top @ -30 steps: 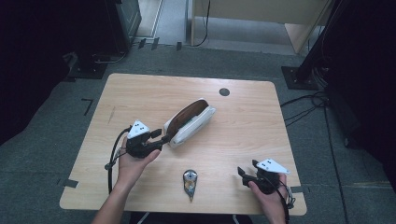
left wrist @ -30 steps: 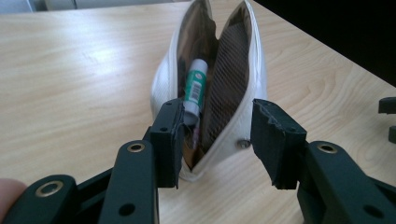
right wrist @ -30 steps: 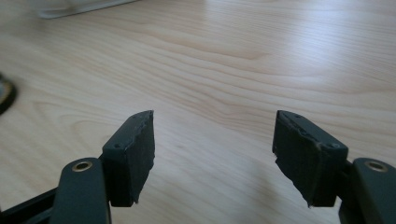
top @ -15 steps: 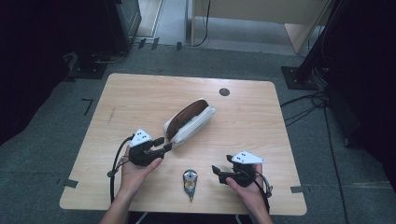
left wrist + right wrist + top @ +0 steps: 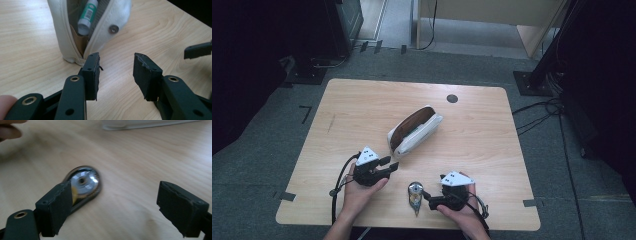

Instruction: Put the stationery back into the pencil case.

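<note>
Jaws on your right gripper (image 5: 428, 196) had just been opening and stood wide, nothing between the pads; in the right gripper view the shiny metal object (image 5: 82, 183) with a faceted round head lay just past the left pad, on the bare wood. Your left gripper (image 5: 391, 164) held its jaws partly apart and empty, their tips near the lower end of the white pouch (image 5: 416, 131).

That pouch lay unzipped at the centre of the high view, slanting up to the right across the wooden table (image 5: 492, 125). In the left gripper view its mouth gaped at the upper left, with a white tube banded in green (image 5: 86, 15) inside.

The metal object (image 5: 415, 194) sat in the lower middle of the high view, between your two hands and well short of the pouch.

You seemed to be at the approach to the pick-up, with the pouch waiting to receive the piece. Next you needed to shift the right jaws across until the round head sat squarely between the pads, then close. The piece looked low and slick, so a grip low against the table would have served best.
</note>
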Tool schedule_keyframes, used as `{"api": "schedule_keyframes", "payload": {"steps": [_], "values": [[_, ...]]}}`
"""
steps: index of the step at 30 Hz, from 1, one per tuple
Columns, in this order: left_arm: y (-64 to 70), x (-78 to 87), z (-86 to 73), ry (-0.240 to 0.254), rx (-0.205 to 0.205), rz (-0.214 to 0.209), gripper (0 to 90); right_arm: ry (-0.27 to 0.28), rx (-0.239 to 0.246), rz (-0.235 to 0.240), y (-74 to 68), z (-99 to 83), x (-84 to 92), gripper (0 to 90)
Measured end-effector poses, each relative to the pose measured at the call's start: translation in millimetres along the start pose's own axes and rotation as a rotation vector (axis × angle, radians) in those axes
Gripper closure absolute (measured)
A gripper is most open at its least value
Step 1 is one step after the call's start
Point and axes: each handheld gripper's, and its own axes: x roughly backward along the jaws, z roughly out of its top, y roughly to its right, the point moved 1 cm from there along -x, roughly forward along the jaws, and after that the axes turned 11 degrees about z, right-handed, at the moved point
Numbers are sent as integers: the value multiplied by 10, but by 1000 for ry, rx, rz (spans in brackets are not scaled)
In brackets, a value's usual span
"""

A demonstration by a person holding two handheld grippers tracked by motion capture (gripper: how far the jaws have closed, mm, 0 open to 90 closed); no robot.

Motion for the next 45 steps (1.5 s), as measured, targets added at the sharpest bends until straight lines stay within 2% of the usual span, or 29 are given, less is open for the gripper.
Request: {"api": "schedule_keyframes", "payload": {"steps": [2, 8, 14, 16, 19, 23, 26, 29, 32, 37, 41, 45], "values": [[23, -15, -27, -9, -4, -1, 574, -7, 30, 14, -83, -26, -17, 102], [114, -84, -95, -40, -21, -6, 579, -41, 63, 55, -262, -74, -75, 61], [186, -125, -119, -54, -38, -20, 586, -85, 84, 59, -332, -135, -194, 49], [203, -141, -123, -61, -42, -25, 593, -94, 94, 44, -337, -144, -211, 54], [219, -150, -129, -69, -52, -29, 598, -96, 93, 26, -338, -150, -218, 114], [210, -149, -130, -68, -45, -28, 598, -108, 73, -1, -296, -157, -218, 172], [194, -151, -134, -69, -45, -27, 598, -105, 89, -10, -255, -158, -183, 288], [187, -158, -138, -76, -42, -22, 601, -94, 89, -10, -213, -159, -155, 378], [174, -162, -144, -84, -44, -25, 600, -78, 75, 0, -157, -164, -128, 423], [154, -144, -160, -82, -53, -58, 586, -69, 73, 11, -108, -168, -101, 506], [150, -111, -191, -74, -83, -104, 560, -66, 79, 23, -73, -174, -81, 567], [183, -136, -207, -70, -93, -141, 531, -61, 81, 39, -34, -178, -66, 632]]}}
